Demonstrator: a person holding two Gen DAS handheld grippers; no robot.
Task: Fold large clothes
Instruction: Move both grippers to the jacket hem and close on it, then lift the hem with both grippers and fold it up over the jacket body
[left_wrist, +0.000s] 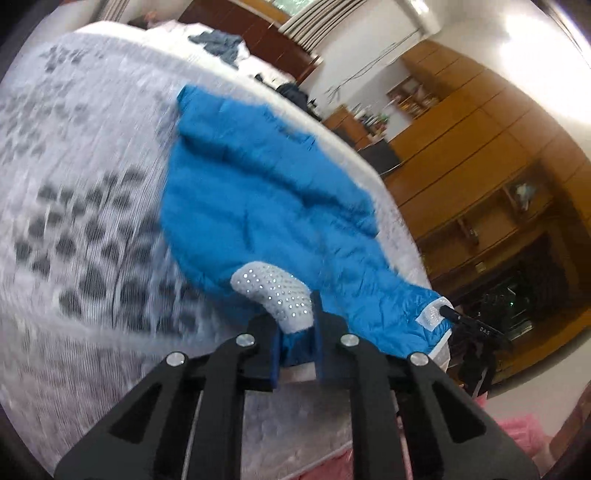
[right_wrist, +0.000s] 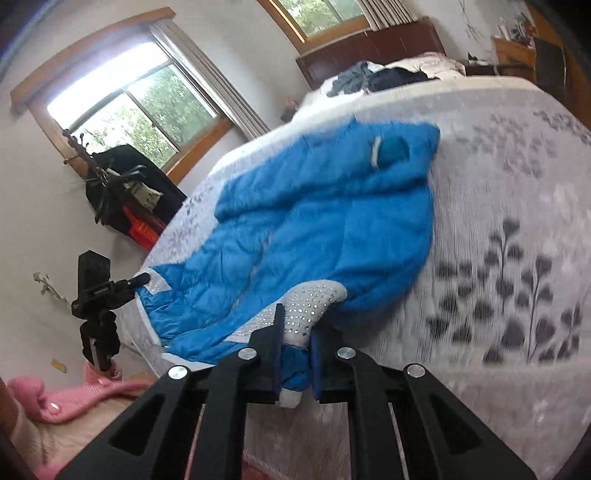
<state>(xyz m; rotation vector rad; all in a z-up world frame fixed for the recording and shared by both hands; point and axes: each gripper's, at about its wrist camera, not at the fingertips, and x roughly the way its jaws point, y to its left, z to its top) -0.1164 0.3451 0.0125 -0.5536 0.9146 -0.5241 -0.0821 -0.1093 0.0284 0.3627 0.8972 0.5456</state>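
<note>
A blue quilted jacket (left_wrist: 266, 206) lies spread on a grey leaf-patterned bedspread (left_wrist: 74, 221), both the left gripper (left_wrist: 297, 345) and right gripper (right_wrist: 295, 365) clamped on its studded grey trim, in a bedroom with wooden cabinets (left_wrist: 480, 147) and curtained windows (right_wrist: 140, 99)

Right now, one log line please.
left gripper: shut on blue jacket | right gripper: shut on jacket | bed: jacket spread

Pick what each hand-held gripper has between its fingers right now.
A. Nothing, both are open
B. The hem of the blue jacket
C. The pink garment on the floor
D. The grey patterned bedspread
B: the left hand-held gripper and right hand-held gripper each pinch the blue jacket at its near edge, by silver studded trim.
</note>
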